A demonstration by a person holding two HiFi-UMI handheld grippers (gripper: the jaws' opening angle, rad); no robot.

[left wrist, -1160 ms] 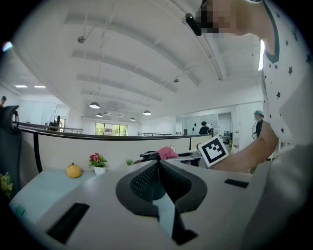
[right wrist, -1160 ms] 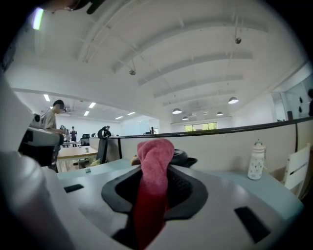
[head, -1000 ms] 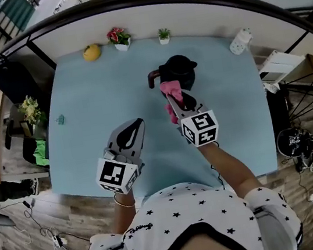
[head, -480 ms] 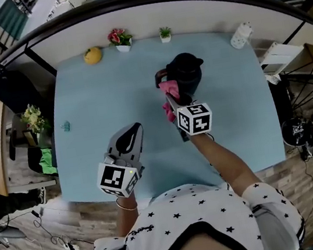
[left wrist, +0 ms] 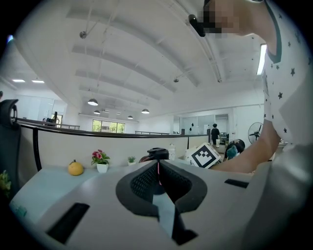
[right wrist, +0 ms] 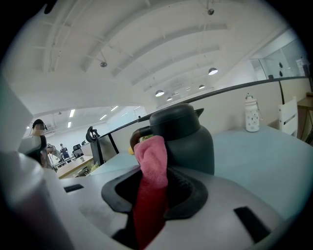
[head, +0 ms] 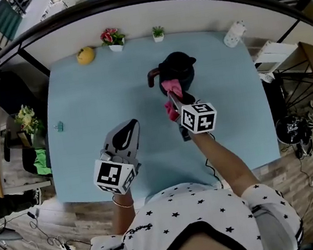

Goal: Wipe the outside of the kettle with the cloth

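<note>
The cloth [head: 170,85] has slid across the upright kettle [head: 179,65], handle [head: 151,80] pointing left.

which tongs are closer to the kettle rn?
Right. The right tongs, shut on the pink cloth, are at the near side of the kettle; the left tongs, shut, sit well back, nearer the person.

Bright ceiling light, strong fisheye distortion.
</note>
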